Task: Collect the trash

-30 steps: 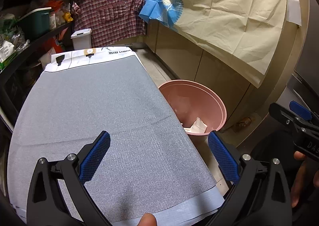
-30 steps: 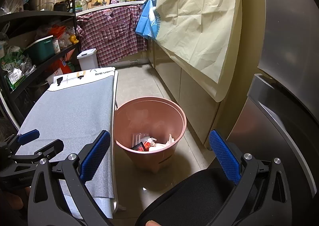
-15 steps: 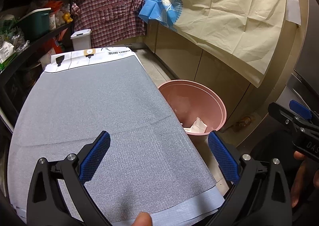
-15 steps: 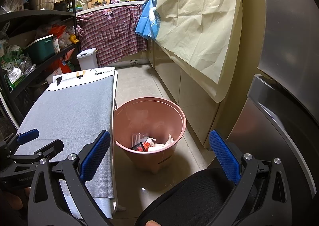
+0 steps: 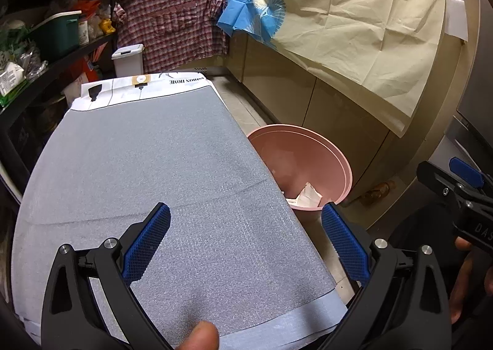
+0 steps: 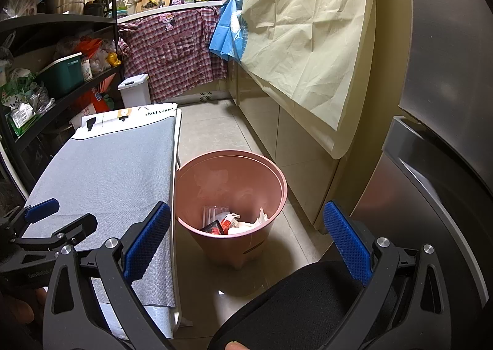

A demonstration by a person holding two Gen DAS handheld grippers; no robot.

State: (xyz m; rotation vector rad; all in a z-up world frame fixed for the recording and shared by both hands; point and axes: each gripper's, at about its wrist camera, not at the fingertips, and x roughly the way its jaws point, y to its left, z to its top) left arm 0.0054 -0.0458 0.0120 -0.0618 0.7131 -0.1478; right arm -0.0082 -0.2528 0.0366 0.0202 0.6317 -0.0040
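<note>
The white end strip of the bench point(image 5: 172, 86), at its far end from the pink bin point(image 5: 336, 165), carries black print seen upside down; "HOME" can be read, preceded by a word ending in "SHION". In the right wrist view the same print is too small to make out. The right gripper point(image 5: 480, 228) body shows white letters "DAS", cut off at the picture's edge. The left gripper point(image 6: 34, 275) bears small raised lettering, unreadable.

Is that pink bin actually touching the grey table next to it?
Cannot tell. In the right wrist view the pink bin rim runs right up to the grey table edge, with no visible gap and no plain contact.
</note>
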